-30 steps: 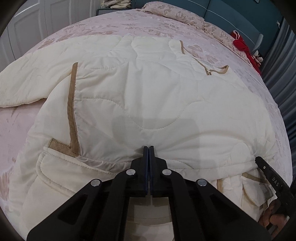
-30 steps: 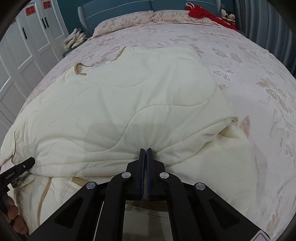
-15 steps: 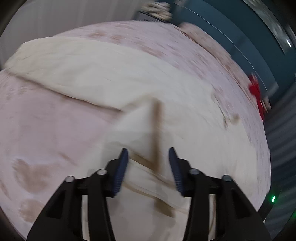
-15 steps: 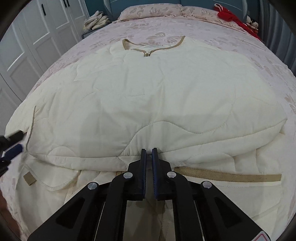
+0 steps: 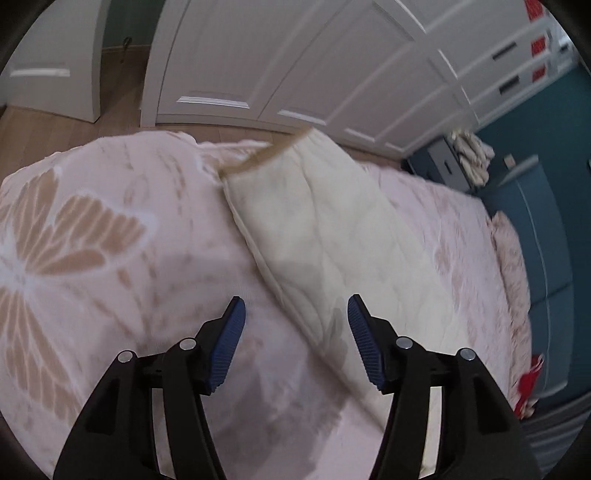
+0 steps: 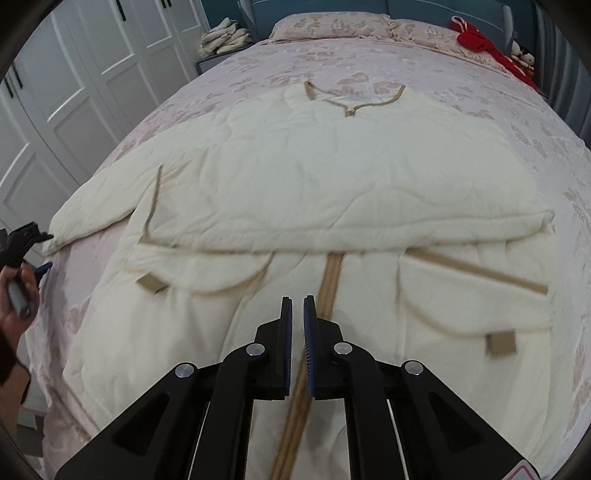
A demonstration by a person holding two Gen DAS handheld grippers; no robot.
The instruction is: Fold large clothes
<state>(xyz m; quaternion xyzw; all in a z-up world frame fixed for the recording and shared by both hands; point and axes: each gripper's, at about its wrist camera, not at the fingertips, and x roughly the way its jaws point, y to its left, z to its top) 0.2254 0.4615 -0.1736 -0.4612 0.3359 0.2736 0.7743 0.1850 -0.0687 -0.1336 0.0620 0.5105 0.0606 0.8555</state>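
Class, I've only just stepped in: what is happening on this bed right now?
A person with a handheld gripper in each hand is folding a large cream quilted coat spread on the pink bedspread. Its top half lies folded down over the pocketed front. The left gripper hangs over the outstretched sleeve, its jaws opening with nothing between them. The right gripper hovers above the tan zipper strip, jaws slightly apart and empty.

Landmark: cream quilted coat (image 6: 314,192), spread mid-bed. Bare bedspread (image 6: 424,59) beyond its collar up to the pillows (image 6: 332,26): free. Right of coat, clear strip. Left of coat, the sleeve (image 5: 332,236) reaches the bed edge; white wardrobe (image 6: 55,122) close alongside.
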